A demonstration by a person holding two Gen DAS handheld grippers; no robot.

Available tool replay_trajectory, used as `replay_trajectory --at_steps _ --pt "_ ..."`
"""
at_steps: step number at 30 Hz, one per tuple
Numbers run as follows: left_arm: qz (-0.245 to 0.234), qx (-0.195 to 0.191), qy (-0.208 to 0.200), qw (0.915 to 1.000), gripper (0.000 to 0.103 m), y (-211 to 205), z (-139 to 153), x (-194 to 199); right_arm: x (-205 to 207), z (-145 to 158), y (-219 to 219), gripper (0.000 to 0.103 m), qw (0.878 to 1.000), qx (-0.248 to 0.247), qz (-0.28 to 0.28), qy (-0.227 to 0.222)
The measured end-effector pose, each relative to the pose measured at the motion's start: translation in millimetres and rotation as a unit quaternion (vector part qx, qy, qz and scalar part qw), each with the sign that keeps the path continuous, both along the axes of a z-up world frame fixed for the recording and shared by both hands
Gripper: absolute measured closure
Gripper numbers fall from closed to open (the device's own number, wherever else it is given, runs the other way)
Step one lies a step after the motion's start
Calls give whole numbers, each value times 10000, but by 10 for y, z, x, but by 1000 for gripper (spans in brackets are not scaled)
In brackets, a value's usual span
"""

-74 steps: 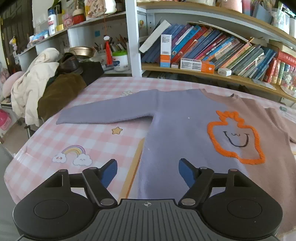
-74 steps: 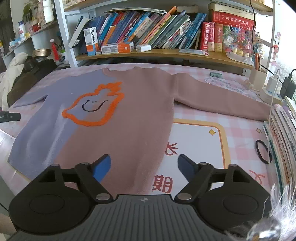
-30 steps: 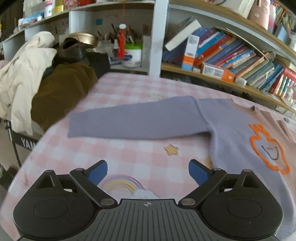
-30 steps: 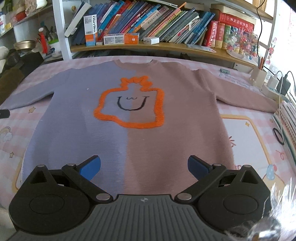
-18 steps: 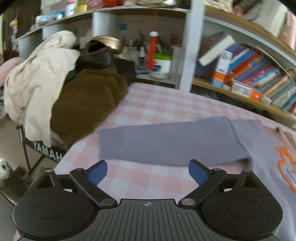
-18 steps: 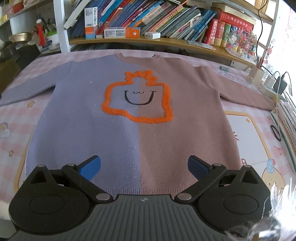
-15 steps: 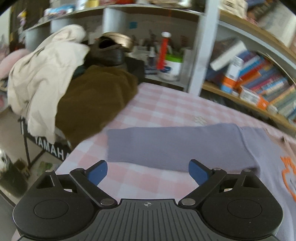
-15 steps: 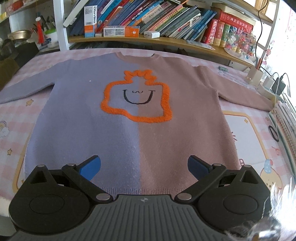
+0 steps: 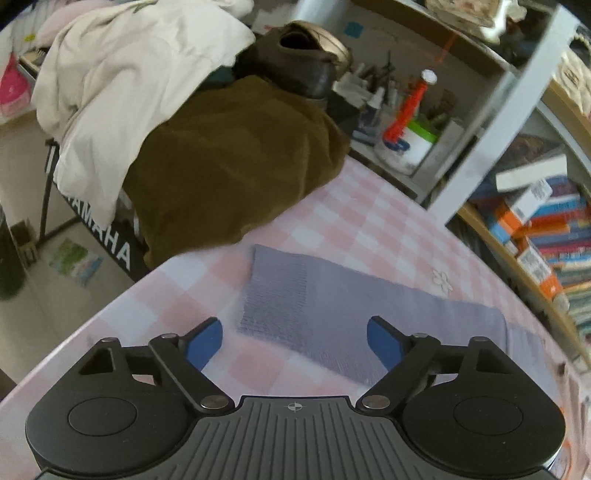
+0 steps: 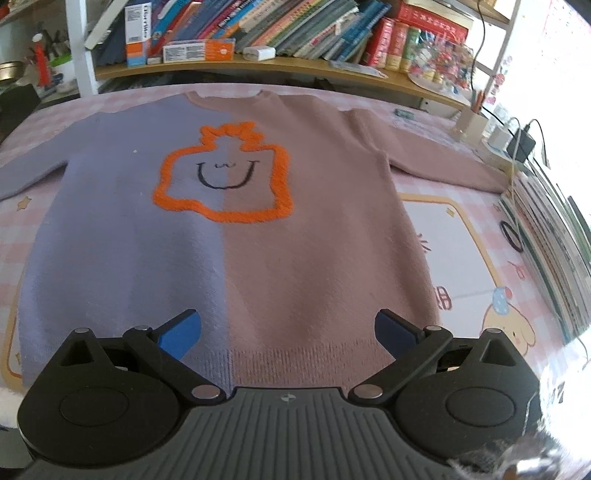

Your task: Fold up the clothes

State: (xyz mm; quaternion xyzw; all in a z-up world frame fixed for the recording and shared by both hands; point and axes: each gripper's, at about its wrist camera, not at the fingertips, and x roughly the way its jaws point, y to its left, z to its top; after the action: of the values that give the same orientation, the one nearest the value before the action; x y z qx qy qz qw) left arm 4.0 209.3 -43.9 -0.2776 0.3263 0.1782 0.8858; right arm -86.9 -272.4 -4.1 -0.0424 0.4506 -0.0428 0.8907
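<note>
A sweater (image 10: 236, 236), lilac on its left half and dusty pink on its right, lies flat and face up on the pink checked tablecloth (image 10: 458, 236), with an orange outlined smiling figure (image 10: 225, 177) on the chest. My right gripper (image 10: 288, 332) hovers open over the ribbed hem, nothing between its blue pads. In the left wrist view the lilac sleeve (image 9: 332, 310) stretches out toward the table's left end. Its ribbed cuff (image 9: 275, 291) lies just ahead of my open left gripper (image 9: 295, 341).
A brown garment (image 9: 229, 155) and a cream one (image 9: 122, 74) are heaped beyond the table's left end. Bookshelves (image 10: 280, 33) run along the far side. A black hair tie (image 10: 511, 236), a stack of books (image 10: 554, 229) and chargers (image 10: 517, 142) line the right edge.
My left gripper has swung left and dropped closer to the lilac sleeve's cuff. The right gripper has stayed over the hem, drifting slightly. The sweater has not moved.
</note>
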Motion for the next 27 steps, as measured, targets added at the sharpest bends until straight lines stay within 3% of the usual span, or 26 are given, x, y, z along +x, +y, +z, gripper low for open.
replay_trajectory --at_steps 2,3,4,5,11,16,21,27 --pt "65 -24 -41 10000 18 32 -14 36 -17 -9 -9 2 10000 -7 -25 32" --pt "86 -18 -53 9999 23 43 -17 56 -25 -13 -13 2 10000 -10 -36 48" --pt "86 -12 -53 9999 35 46 -17 73 -29 -16 -16 2 10000 -13 -46 62" --pt "74 -7 -45 10000 39 42 -16 90 -27 -16 -9 2 10000 -16 -55 78" --pt "-261 -290 -176 9991 41 -7 -32 141 -16 -21 31 2 9999 29 -31 132" --pt "-207 -528 -323 9979 41 18 -59 178 -14 -2 66 2 10000 -5 -21 94" --pt "-32 -1273 -536 9904 42 54 -138 193 -11 15 48 2 9999 -10 -109 64" --pt "213 -2384 -738 9681 44 28 -263 218 -2 24 75 2 10000 -11 -77 32"
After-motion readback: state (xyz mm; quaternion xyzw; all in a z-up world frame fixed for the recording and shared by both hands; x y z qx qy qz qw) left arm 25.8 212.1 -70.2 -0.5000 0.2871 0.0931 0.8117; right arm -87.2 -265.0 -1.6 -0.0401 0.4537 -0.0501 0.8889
